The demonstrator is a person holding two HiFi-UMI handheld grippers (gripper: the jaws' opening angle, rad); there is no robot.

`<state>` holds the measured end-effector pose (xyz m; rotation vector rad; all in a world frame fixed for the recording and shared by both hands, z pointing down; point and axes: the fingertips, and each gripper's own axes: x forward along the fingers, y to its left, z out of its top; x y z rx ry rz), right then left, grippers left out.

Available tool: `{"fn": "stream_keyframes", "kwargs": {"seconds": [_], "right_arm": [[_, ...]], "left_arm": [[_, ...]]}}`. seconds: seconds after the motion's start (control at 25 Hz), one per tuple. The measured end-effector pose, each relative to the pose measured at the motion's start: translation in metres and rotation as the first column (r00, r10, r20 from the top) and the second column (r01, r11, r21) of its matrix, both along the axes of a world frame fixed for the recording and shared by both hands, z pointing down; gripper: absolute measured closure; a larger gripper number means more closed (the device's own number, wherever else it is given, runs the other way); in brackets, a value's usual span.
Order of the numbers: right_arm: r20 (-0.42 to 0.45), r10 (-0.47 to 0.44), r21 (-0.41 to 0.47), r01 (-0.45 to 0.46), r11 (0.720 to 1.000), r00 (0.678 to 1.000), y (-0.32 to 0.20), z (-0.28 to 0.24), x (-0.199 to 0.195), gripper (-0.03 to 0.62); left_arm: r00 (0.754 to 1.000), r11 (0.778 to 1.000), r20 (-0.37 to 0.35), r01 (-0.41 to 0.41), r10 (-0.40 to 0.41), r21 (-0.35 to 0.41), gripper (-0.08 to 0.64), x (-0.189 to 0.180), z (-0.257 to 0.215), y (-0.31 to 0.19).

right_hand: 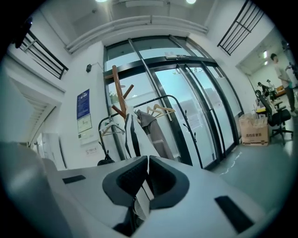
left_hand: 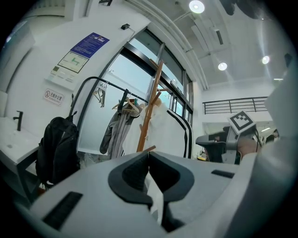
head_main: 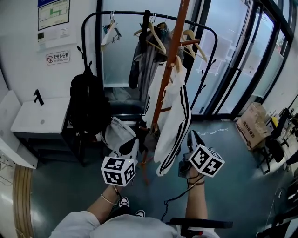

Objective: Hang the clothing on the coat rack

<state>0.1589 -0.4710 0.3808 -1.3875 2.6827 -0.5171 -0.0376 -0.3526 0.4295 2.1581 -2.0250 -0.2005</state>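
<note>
Two claws, left gripper [left_hand: 149, 160] and right gripper [right_hand: 147, 162], are clenched on folds of the white striped jacket [head_main: 173, 116] draped down the wooden coat rack [head_main: 173, 51]; the jacket is judged light, limp and slippery, and best held near the collar.

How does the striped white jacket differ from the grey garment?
The white jacket hangs on the wooden coat rack, the grey garment on the black rail. The jacket has black stripes; the grey garment shows none. The right gripper grips the jacket, not the grey garment. Both are hung up.
</note>
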Motion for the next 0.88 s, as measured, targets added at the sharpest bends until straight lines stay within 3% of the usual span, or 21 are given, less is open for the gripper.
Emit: {"fn": "stream_keyframes", "kwargs": {"seconds": [0.2, 0.44, 0.72, 0.88], "right_arm": [[-0.013, 0.035, -0.016, -0.035, 0.999, 0.999, 0.022, 0.024, -0.004, 0.566], [-0.051, 0.103, -0.075, -0.107, 0.991, 0.993, 0.042, 0.061, -0.021, 0.566], [-0.065, 0.098, -0.111, -0.105, 0.988, 0.993, 0.062, 0.072, -0.076, 0.566], [-0.107, 0.095, -0.111, -0.107, 0.988, 0.990, 0.073, 0.084, -0.099, 0.566]], "left_arm": [[1.000, 1.000, 0.016, -0.004, 0.004, 0.004, 0.551, -0.004, -0.001, 0.003], [0.999, 1.000, 0.046, 0.002, -0.003, 0.025, 0.551, -0.035, -0.006, 0.004], [0.997, 0.999, 0.073, -0.042, 0.039, 0.029, 0.551, -0.085, -0.024, 0.003], [0.995, 0.997, 0.067, -0.080, 0.079, 0.022, 0.551, -0.095, -0.017, 0.000]]}}
